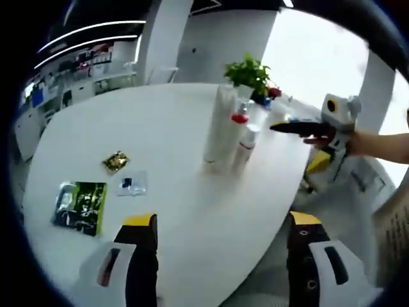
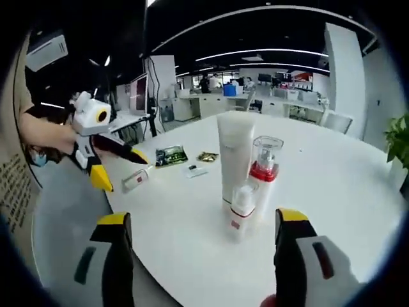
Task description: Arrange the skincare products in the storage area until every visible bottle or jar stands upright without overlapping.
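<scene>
Three skincare products stand upright in a tight cluster on the white round table (image 1: 160,128): a tall white tube (image 1: 220,125) (image 2: 234,157), a pump bottle with a red collar (image 1: 239,131) (image 2: 263,169), and a small white bottle (image 1: 248,144) (image 2: 241,211) in front. A small pale bottle (image 2: 134,180) lies on its side near the table's edge. My left gripper (image 1: 220,224) (image 2: 121,167) is open and hovers off the table's edge. My right gripper (image 2: 201,220) (image 1: 291,148) is open too, a short way from the cluster, with nothing between its jaws.
A green packet (image 1: 80,204) (image 2: 169,155), a gold packet (image 1: 115,161) (image 2: 207,156) and a small clear sachet (image 1: 131,184) (image 2: 195,170) lie flat on the table. A potted plant (image 1: 249,73) stands behind the cluster. Office desks and pillars fill the background.
</scene>
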The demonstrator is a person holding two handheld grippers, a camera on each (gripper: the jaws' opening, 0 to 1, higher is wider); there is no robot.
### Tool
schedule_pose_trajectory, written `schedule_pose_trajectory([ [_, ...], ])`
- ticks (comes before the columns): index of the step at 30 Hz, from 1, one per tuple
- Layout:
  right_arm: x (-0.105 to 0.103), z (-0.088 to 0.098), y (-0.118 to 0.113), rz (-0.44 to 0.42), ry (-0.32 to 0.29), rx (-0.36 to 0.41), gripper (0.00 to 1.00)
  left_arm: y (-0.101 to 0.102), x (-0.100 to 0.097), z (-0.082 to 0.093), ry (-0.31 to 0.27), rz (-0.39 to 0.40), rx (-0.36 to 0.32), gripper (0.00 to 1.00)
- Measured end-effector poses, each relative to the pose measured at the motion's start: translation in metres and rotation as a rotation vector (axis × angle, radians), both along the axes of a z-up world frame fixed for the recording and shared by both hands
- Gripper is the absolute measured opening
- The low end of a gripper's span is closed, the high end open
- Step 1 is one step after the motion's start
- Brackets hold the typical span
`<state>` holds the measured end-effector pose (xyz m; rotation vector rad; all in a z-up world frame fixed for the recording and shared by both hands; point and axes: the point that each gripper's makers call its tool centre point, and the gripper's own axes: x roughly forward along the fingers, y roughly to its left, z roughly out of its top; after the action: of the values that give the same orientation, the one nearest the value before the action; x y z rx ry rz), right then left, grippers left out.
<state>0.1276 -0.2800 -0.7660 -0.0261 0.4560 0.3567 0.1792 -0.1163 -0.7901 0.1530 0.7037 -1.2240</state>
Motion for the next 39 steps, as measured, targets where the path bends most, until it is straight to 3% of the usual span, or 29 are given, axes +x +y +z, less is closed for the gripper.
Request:
schedule_pose_trajectory([
  [9, -0.012, 0.011, 0.005, -0.041, -0.01, 0.019, 0.94, 0.026, 0.004, 0.013, -0.019, 0.06, -0.012, 0.9],
  [17, -0.024, 0.014, 0.023, -0.074, -0.029, 0.064, 0.95, 0.053, -0.001, 0.014, -0.015, 0.107, -0.009, 0.93],
  [26, -0.036, 0.005, 0.03, -0.128, -0.017, 0.097, 0.95, 0.082, -0.008, 0.013, 0.013, 0.17, -0.005, 0.97],
  [39, -0.043, 0.001, 0.021, -0.168, -0.019, 0.117, 0.95, 0.097, -0.012, 0.005, 0.032, 0.211, 0.017, 0.97],
])
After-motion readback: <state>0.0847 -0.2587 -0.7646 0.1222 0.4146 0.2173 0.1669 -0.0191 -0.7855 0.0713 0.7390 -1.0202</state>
